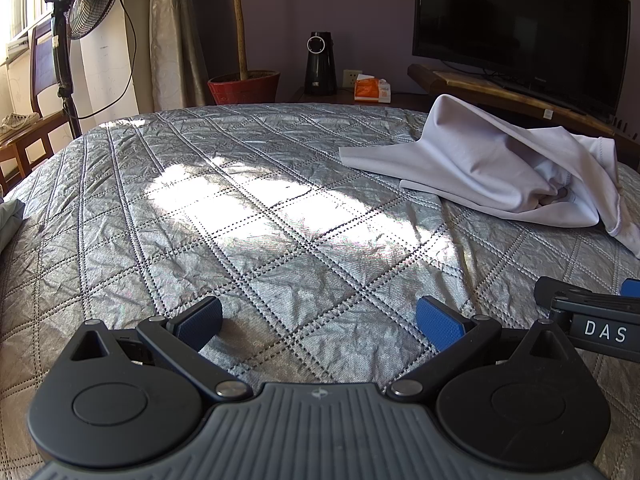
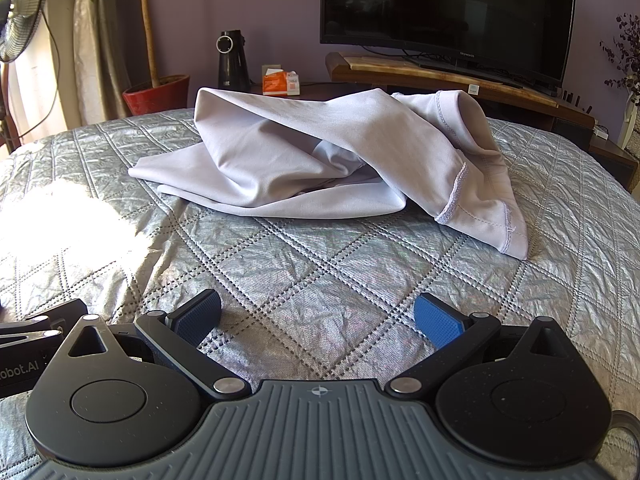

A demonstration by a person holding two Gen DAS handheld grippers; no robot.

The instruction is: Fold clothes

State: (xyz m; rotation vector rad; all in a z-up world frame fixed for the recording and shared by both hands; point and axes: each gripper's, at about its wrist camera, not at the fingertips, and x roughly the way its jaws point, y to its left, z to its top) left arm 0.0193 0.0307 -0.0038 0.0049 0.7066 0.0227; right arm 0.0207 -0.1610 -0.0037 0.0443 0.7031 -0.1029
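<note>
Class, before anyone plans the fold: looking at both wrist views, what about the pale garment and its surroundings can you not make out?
- Pale garment: its type and full outline, both views; it lies crumpled on the quilted bedspread, folds covering its own inner layers.
- Bluish-grey cloth, left wrist view: cut off by the left edge.
- Orange box: print too small to read.
- Right gripper, left wrist view: cut by the right edge.

Both the left gripper point(image 1: 320, 322) and right gripper point(image 2: 318, 320) have black arms, blue ribbed pads, silver pivot screws, and grey ridged bodies at six o'clock.
</note>
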